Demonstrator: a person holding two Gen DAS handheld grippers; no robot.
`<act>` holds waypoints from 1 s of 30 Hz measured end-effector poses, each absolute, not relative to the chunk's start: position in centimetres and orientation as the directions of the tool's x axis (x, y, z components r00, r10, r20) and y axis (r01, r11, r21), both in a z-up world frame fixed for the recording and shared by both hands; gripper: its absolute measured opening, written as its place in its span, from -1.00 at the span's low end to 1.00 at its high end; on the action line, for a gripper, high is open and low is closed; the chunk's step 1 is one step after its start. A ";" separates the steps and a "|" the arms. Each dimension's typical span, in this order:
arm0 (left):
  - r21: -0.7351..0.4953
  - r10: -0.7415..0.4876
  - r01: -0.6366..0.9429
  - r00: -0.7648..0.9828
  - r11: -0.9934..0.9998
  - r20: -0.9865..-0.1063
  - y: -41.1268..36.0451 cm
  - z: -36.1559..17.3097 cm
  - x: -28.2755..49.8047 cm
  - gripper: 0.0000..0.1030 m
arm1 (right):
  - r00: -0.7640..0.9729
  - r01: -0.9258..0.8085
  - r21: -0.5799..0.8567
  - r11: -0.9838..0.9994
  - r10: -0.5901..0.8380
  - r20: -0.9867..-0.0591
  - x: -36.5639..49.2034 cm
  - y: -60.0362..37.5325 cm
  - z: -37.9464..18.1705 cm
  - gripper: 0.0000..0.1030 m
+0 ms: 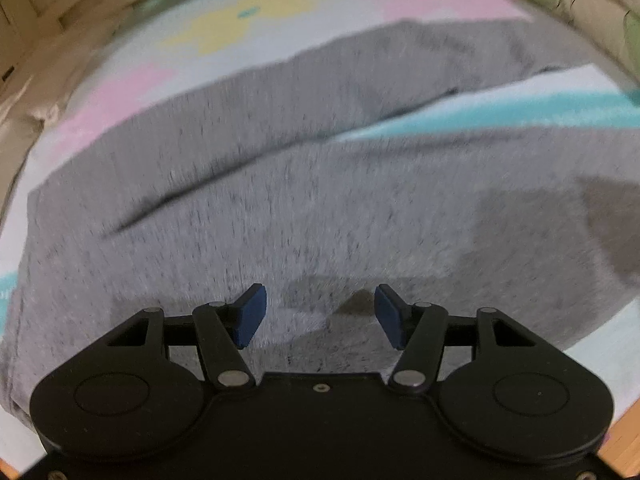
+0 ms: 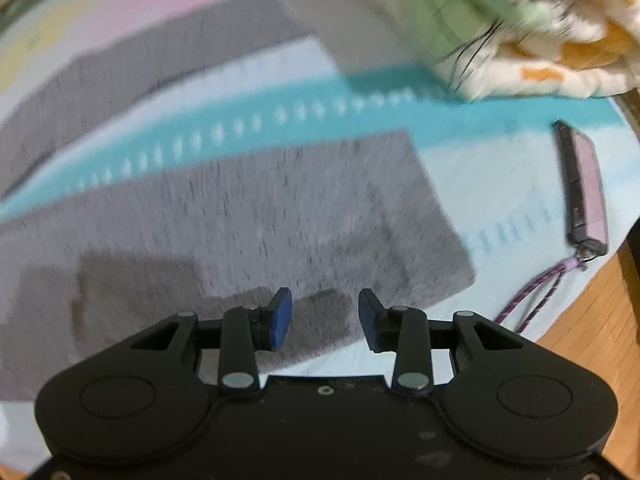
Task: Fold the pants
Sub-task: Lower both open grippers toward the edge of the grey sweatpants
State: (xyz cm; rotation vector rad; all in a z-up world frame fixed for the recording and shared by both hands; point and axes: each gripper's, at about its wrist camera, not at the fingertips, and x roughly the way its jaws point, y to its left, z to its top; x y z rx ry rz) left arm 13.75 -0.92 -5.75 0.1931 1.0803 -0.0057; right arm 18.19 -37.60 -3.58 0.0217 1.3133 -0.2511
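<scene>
Grey heathered pants lie flat on a pastel patterned sheet, both legs spread apart toward the right. My left gripper hovers over the upper part of the pants, its blue pads wide apart with nothing between them. In the right wrist view, the near pant leg ends at a hem on the right, and the far leg runs behind a teal stripe. Above the near leg's lower edge, my right gripper is open and holds nothing. Both views are motion-blurred.
A folded floral blanket sits at the back right of the sheet. A dark phone-like device with a pink face and a purple cord lies right of the pant hem. Wooden floor shows past the sheet's right edge.
</scene>
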 end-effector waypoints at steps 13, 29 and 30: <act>0.239 0.161 0.069 0.559 0.968 -0.813 -0.9 -7.2 16.8 0.33 | 0.382 0.195 -0.202 0.960 -0.264 -0.886 25.1 -39.2 -7.4 -0.25; 0.056 0.060 -0.021 0.474 0.998 -0.879 2.5 -6.4 23.7 0.06 | 0.491 0.035 -0.122 0.992 -0.123 -0.862 26.5 -31.3 -1.2 -0.25; 0.041 0.043 -0.014 0.468 0.999 -0.883 2.5 -5.9 23.6 0.05 | 0.498 0.025 -0.105 0.994 -0.104 -0.861 27.0 -30.6 -0.8 -0.24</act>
